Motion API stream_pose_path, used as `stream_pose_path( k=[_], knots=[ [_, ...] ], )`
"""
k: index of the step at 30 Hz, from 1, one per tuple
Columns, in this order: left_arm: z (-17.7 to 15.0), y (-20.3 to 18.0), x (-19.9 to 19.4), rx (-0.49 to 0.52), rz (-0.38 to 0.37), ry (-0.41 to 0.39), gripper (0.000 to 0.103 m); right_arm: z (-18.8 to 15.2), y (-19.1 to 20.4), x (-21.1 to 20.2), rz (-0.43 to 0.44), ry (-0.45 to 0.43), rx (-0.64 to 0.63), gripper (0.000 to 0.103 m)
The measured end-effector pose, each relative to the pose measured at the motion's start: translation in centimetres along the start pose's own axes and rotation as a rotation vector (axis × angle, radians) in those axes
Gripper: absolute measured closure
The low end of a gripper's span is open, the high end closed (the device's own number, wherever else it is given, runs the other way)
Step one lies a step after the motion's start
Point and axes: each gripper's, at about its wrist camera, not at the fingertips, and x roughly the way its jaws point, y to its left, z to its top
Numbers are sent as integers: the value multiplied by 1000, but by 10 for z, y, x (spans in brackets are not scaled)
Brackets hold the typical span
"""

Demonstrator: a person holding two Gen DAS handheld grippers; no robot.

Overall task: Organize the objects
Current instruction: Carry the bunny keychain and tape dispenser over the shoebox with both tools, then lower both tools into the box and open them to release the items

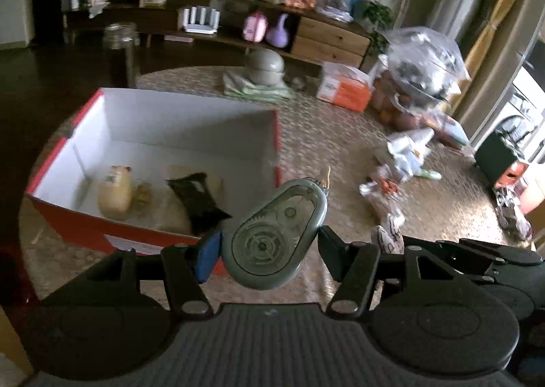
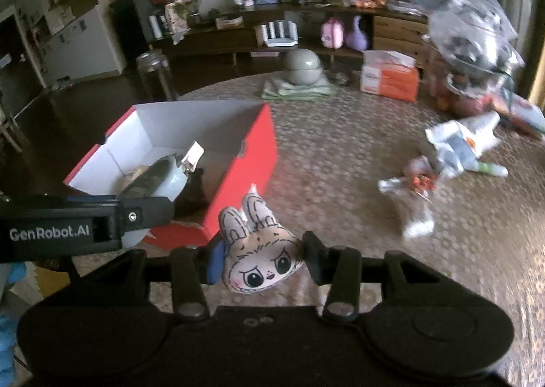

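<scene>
A red box [image 1: 279,135] with a white inside stands on the round table; it also shows in the right wrist view [image 2: 245,179]. In it lie a beige bottle [image 1: 114,193] and a black pouch [image 1: 197,198]. My left gripper [image 1: 269,247] is shut on a grey-green correction tape dispenser [image 1: 276,234], held just right of the box's near corner. From the right wrist view the dispenser [image 2: 160,176] hangs over the box. My right gripper [image 2: 262,261] is shut on a bunny-face plush [image 2: 259,251], in front of the box's near right corner.
Crumpled wrappers and packets [image 2: 442,162] lie on the table to the right. A tissue box [image 2: 388,77], stacked grey bowls on a cloth [image 2: 303,70] and a full plastic bag [image 2: 473,57] stand at the far side. A glass jar [image 1: 121,46] stands behind the box.
</scene>
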Motion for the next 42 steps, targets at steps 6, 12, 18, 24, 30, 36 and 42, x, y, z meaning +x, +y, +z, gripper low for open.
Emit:
stream_pose_path(
  k=[6, 12, 18, 24, 30, 36, 42],
  knots=[
    [10, 36, -5, -46, 23, -16, 42, 15, 29, 16, 25, 4, -40, 57],
    [21, 69, -3, -72, 57, -25, 42, 30, 57, 40, 49, 19, -71, 57],
    [35, 105, 8, -94, 113, -20, 42, 48, 75, 65, 44, 27, -127, 57],
    [50, 134, 28, -92, 180, -7, 42, 56, 83, 95, 39, 72, -129, 57],
    [64, 150, 56, -74, 200, 31, 42, 57, 89, 119, 41, 108, -159, 57],
    [77, 146, 83, -45, 218, 61, 42, 57, 95, 134, 29, 122, -178, 57],
    [90, 131, 109, -11, 201, 93, 42, 56, 96, 151, 11, 153, -185, 57]
  ],
)
